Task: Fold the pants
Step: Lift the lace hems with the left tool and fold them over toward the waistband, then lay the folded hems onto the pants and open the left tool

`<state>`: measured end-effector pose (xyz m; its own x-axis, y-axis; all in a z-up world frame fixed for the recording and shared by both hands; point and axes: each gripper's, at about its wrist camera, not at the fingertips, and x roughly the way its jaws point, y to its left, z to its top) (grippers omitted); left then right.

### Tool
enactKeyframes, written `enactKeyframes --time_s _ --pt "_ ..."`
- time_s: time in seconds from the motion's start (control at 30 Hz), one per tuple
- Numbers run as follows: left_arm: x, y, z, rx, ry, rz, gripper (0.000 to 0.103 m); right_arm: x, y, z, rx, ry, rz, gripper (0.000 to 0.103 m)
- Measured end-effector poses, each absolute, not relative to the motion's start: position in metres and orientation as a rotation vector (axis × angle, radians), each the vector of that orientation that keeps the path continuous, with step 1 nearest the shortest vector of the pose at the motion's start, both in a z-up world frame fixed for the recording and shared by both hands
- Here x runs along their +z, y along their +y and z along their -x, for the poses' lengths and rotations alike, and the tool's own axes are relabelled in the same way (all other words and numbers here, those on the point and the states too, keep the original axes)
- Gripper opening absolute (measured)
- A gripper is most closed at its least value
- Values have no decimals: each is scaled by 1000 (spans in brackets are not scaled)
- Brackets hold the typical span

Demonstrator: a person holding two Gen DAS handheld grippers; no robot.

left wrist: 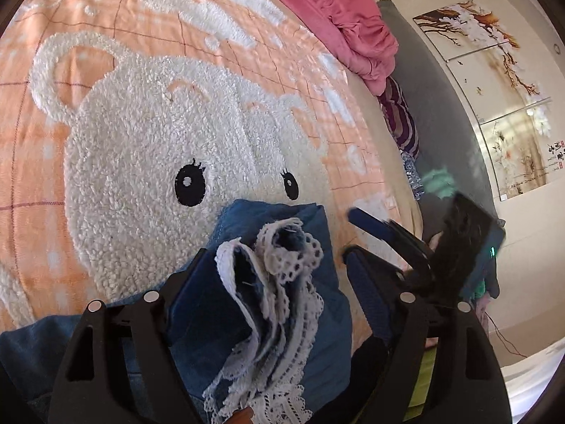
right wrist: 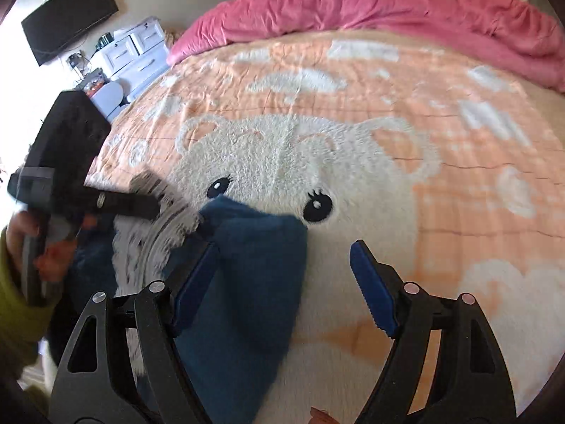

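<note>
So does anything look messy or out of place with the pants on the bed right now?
Yes. The blue pants lie bunched on the bear blanket, and their white lace hems are crumpled and curled open rather than flat.

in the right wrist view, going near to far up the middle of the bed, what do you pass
right gripper → folded blue pants → white fluffy bear face with black eyes on the orange blanket → white patches on it → crumpled pink duvet at the far edge

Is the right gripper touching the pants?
Cannot tell. In the right wrist view the right gripper stands open; its right pad is clear, but the pants run beside its left pad with no gap showing.
</note>
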<state>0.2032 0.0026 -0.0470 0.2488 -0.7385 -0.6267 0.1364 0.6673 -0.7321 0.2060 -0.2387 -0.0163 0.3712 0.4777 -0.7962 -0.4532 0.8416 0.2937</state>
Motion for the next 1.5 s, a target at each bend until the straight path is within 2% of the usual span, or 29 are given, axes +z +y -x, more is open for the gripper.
enactKeyframes --time_s 0.03,0.1,0.13,0.17,0.2,0.23,0.27,0.4,0.47,0.53,0.63,0.7,0.83,0.9,1.0,1.33,1.5 --pt "-48 2 -203 -658 1172 614 62 -22 -235 -214 620 1053 -45 70" --pt "-48 2 -204 -671 1156 609 40 -31 -231 -221 635 1086 -66 70" --pt "-47 1 -205 -683 1143 606 35 -37 -230 -226 653 1112 -90 69" --pt "-46 1 -204 -695 1123 607 25 -41 -231 -228 666 1122 -115 55" --pt "-43 -1 -205 -705 1108 610 23 -42 -231 -227 698 1127 -136 27" --pt "-39 -4 -205 -741 1079 612 23 -41 -232 -225 718 1115 -150 15" --pt "-35 -6 -204 -768 1054 609 23 -39 -234 -223 729 1092 -161 8" --pt "-18 -11 -198 -828 938 532 23 -28 -262 -217 669 1007 -245 8" --pt "-30 -8 -205 -744 1004 531 23 -29 -274 -217 638 1003 -276 8" --pt "-51 -2 -213 -636 1088 534 23 -35 -272 -219 608 1022 -262 9" --pt "-69 5 -216 -581 1131 568 24 -44 -259 -222 572 1045 -217 18" --pt "-72 8 -215 -568 1133 573 31 -46 -260 -219 553 1039 -209 40" --pt "-67 21 -207 -557 1095 592 40 -32 -273 -201 522 985 -241 49" --pt "-54 25 -196 -563 1061 588 55 -23 -277 -188 515 952 -241 59" --pt "-40 35 -169 -535 1016 584 58 -11 -280 -153 522 909 -234 69" --pt "-38 44 -58 -463 1037 537 58 -7 -265 -80 512 908 -128 77" --pt "-44 38 -32 -431 1058 430 58 -11 -249 -65 505 923 -21 82"
